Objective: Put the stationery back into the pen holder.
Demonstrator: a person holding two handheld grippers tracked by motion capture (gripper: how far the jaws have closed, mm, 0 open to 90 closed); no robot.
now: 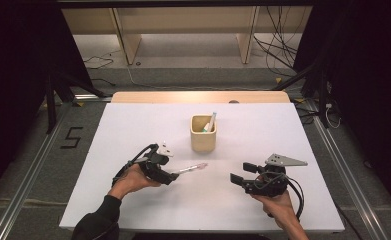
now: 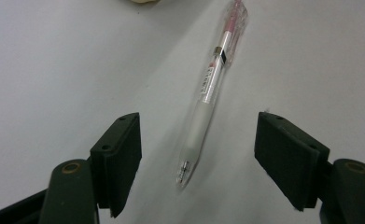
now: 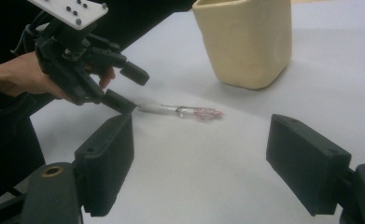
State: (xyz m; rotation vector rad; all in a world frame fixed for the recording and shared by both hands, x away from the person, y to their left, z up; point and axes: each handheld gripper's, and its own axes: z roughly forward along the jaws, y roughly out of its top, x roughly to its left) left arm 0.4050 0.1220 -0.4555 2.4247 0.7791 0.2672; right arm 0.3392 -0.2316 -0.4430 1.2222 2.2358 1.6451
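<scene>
A clear pen with a pink end (image 1: 190,168) lies flat on the white table top (image 1: 133,125), left of centre. My left gripper (image 1: 173,176) is open with its jaws on either side of the pen's tip end (image 2: 208,93), and the pads stand apart from it. The right gripper view shows that gripper (image 3: 133,91) straddling the pen (image 3: 189,111) from the left. My right gripper (image 1: 239,172) hovers open to the right, with nothing between its jaws (image 3: 199,140). A beige cup (image 1: 203,135) stands behind the pen and holds another pen (image 1: 211,121).
The cup (image 3: 245,42) rises just beyond the lying pen. The white top ends at a wooden edge (image 1: 198,96) at the back. Black frame rails run along both sides of the table.
</scene>
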